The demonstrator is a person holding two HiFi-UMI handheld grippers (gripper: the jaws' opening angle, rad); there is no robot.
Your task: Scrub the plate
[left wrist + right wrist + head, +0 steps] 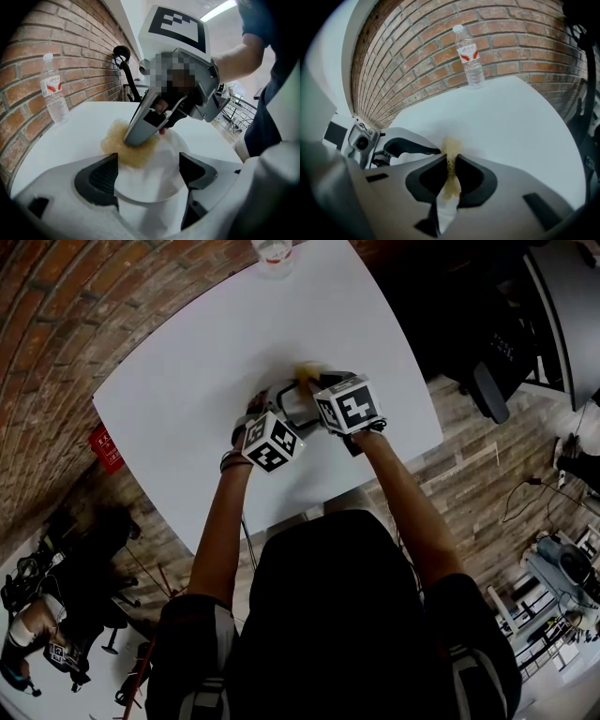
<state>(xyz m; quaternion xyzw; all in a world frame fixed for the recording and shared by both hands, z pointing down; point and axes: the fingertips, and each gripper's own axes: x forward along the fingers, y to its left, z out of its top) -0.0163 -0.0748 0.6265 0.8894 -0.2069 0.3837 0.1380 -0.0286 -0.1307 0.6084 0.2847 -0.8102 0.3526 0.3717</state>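
While the left gripper [149,180] has its two dark pads pressed against opposite edges of the small white plate [157,161], clamping it across its width, the right gripper [451,165] comes in from above with its jaws squeezed nearly together on a yellow mesh sponge [451,144]. In the left gripper view the plate sits low over the white table [84,136], its far rim pointing toward the middle of the tabletop, and the sponge [117,143] is pressed down on the plate's far left part, spilling a little past the rim onto the table side. The right gripper's grey jaw tips [136,136] slant down onto the sponge, touching it, with the marker cube [176,28] riding high above them. In the right gripper view the sponge bulges out beyond the pad tips and also shows squashed thin between them, and one jaw of the left gripper [412,149] lies just beside it on the left. From the head view the two grippers meet near the middle of the table [187,381], their marker cubes [272,442] close together, with a bit of yellow sponge [306,372] showing past them. A clear plastic water bottle [470,56] with a red label stands upright at the far edge of the table against the brick wall [417,42], well apart from the plate.
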